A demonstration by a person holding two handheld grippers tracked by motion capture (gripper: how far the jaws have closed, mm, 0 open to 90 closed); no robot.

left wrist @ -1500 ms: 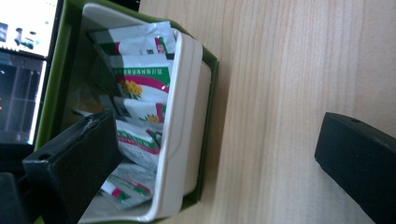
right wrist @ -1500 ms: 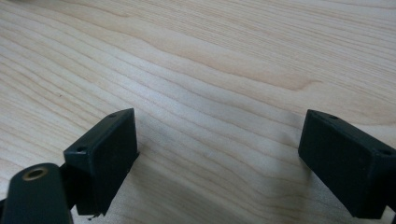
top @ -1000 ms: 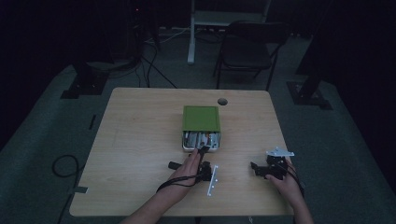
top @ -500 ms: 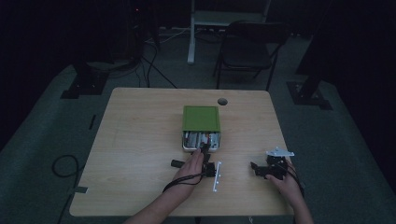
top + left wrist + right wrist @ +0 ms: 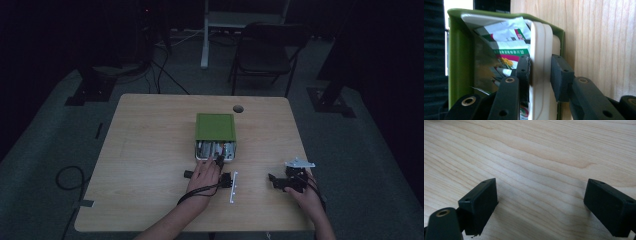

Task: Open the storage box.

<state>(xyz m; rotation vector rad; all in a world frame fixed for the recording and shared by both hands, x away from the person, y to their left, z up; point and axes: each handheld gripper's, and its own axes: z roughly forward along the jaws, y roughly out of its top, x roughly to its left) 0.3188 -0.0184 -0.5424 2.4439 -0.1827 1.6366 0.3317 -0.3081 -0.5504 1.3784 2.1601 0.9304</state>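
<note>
The green plastic box (image 5: pixel 215 126) with its white inner tray (image 5: pixel 541 72) sits near the middle of the pale wooden table (image 5: pixel 150 150), its open end facing the near edge. In the left gripper view the tray's front wall stands between the two black jaws of the left gripper (image 5: pixel 540 75), which have just been closing: one pad is inside among the printed paper packets (image 5: pixel 509 42), the other outside, and both pinch the white wall.

Judging from this hold, the grip is narrow and at one side of the tray, so a pull could skew the tray in its green sleeve and jam it, or the pads could slip off the smooth plastic. The inner pad may also catch a packet and drag or crumple it.

To the right and nearer the edge, the right gripper (image 5: pixel 541 202) rests on the table with its jaws spread wide over bare wood.

Counted: one box, one tray, several packets, two grippers, and one white strip (image 5: pixel 233 187) lying between the hands.
</note>
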